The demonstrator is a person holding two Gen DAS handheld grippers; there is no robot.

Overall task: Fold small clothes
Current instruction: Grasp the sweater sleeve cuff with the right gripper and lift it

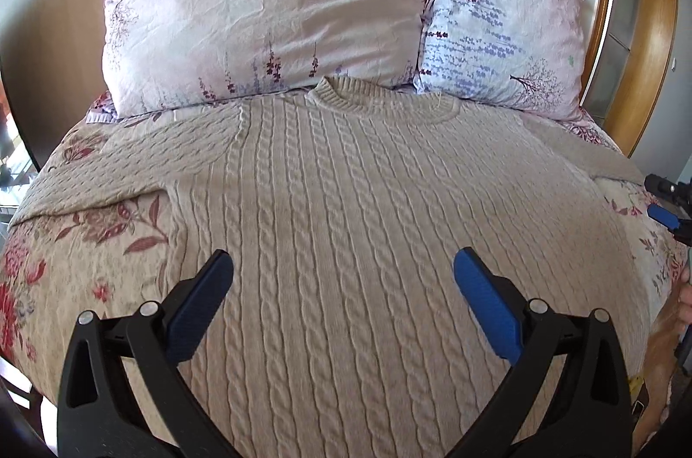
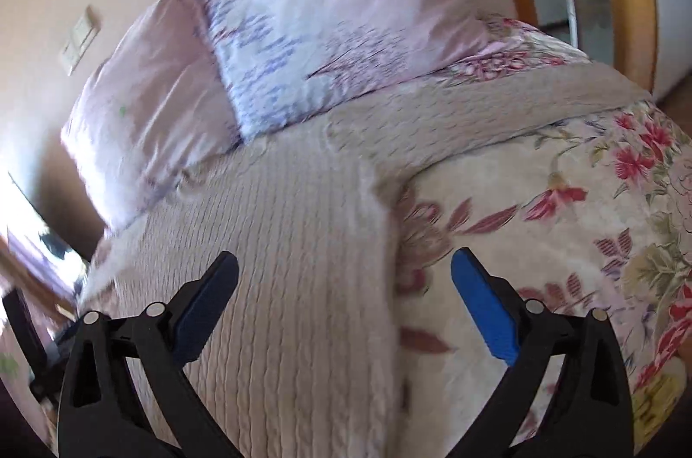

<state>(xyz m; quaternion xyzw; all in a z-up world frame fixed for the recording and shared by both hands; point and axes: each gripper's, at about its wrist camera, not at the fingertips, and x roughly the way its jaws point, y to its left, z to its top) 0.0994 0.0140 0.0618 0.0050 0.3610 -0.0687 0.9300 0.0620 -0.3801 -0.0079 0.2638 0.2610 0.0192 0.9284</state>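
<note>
A beige cable-knit sweater [image 1: 346, 190] lies flat on the floral bedspread [image 1: 86, 241], collar toward the pillows, sleeves spread to both sides. My left gripper [image 1: 344, 267] is open and empty above the sweater's lower body. The right gripper's tip [image 1: 666, 207] shows at the right edge of the left wrist view, near the right sleeve. In the right wrist view, which is blurred, my right gripper [image 2: 344, 267] is open and empty over the sweater's right side edge [image 2: 302, 241], with the right sleeve [image 2: 497, 112] stretching away.
Two floral pillows [image 1: 268, 4] [image 1: 501, 25] stand against the headboard just behind the collar. A wooden frame [image 1: 648, 25] rises at the right. The bedspread [image 2: 562, 220] drops off at the bed's right edge. A wall switch [image 2: 80, 38] is on the left wall.
</note>
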